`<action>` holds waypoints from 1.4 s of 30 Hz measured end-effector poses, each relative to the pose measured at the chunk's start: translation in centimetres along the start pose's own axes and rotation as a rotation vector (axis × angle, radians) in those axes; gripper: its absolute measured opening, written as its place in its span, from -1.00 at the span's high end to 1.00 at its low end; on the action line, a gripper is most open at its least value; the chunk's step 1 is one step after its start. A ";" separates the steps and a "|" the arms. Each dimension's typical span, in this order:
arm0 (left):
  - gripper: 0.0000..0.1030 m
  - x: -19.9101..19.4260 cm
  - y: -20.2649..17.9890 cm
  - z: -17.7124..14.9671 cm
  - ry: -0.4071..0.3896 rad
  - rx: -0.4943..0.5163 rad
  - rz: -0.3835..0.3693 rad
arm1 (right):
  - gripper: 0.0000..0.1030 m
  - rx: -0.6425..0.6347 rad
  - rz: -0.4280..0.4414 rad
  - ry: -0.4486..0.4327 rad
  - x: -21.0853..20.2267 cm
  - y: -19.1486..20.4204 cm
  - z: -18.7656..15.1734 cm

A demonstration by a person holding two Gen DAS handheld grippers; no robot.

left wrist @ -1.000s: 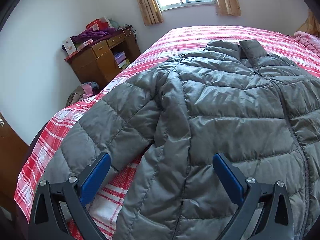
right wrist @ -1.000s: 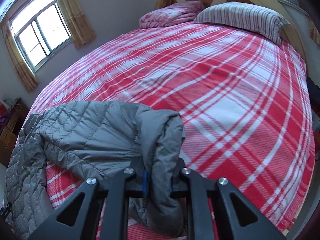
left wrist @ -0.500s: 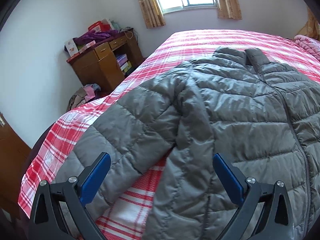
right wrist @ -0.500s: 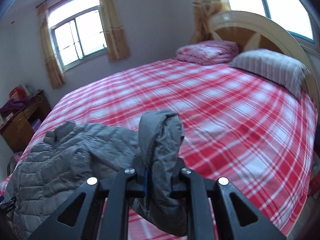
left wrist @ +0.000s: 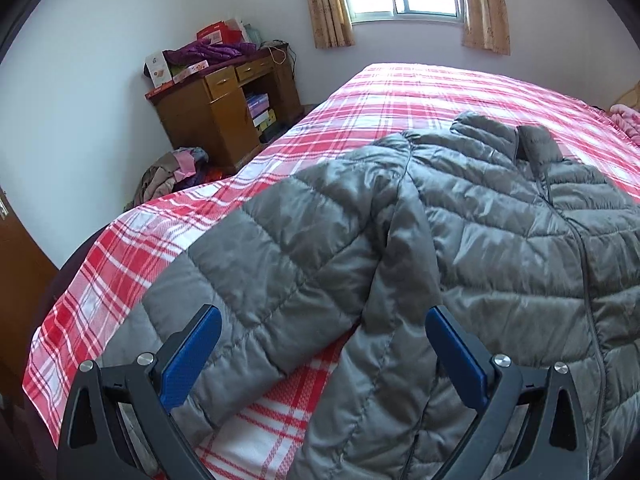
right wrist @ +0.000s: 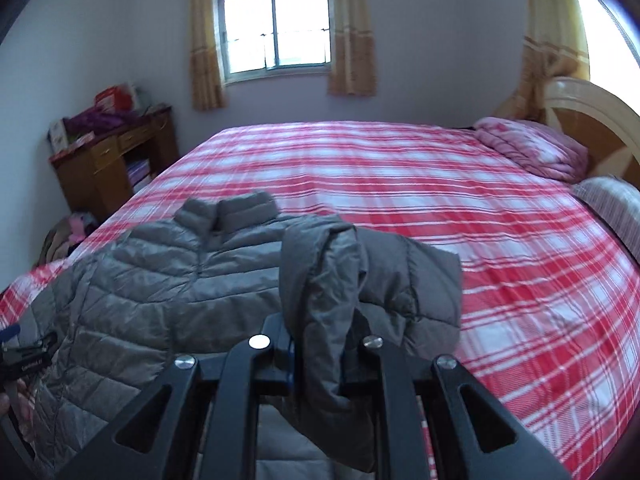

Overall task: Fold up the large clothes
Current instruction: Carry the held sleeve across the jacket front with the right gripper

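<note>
A grey quilted puffer jacket (left wrist: 500, 240) lies front up on the red plaid bed (left wrist: 420, 92), collar toward the window. Its one sleeve (left wrist: 280, 288) lies stretched toward the bed's near corner. My left gripper (left wrist: 320, 356) is open, its blue pads above that sleeve's cuff end and the jacket's side hem, holding nothing. In the right wrist view my right gripper (right wrist: 320, 352) is shut on the other sleeve (right wrist: 324, 280), lifted and draped over the jaws, above the jacket body (right wrist: 160, 280).
A wooden desk (left wrist: 224, 108) piled with boxes and purple cloth stands left of the bed, clothes heaped on the floor (left wrist: 172, 172) beside it. A pink folded blanket (right wrist: 532, 152), a striped pillow (right wrist: 612, 208) and the headboard (right wrist: 592, 120) are at the right. The window (right wrist: 276, 28) is behind.
My right gripper has swung left with the sleeve, from over the bare bed toward the jacket body. My left gripper has drifted back and left along the other sleeve, staying open.
</note>
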State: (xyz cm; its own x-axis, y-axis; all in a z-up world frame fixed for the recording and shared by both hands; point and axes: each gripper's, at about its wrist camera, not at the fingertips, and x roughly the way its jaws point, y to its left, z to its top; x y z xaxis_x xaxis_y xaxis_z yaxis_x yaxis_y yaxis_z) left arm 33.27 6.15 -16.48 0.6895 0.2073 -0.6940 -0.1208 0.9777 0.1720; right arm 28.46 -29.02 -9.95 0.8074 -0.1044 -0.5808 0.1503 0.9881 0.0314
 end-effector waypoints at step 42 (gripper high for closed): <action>-0.98 -3.8 -10.7 1.8 -0.051 0.114 -0.161 | -0.70 -0.165 -0.171 0.041 3.1 4.7 -4.2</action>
State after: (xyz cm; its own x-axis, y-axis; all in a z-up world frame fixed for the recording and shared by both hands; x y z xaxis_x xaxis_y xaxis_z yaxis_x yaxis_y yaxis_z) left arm 33.22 -5.15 -14.47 0.7293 0.0439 -0.6828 0.0734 0.9872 0.1419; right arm 29.29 -24.27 -15.00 0.7535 -0.2704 -0.5992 0.1848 0.9619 -0.2017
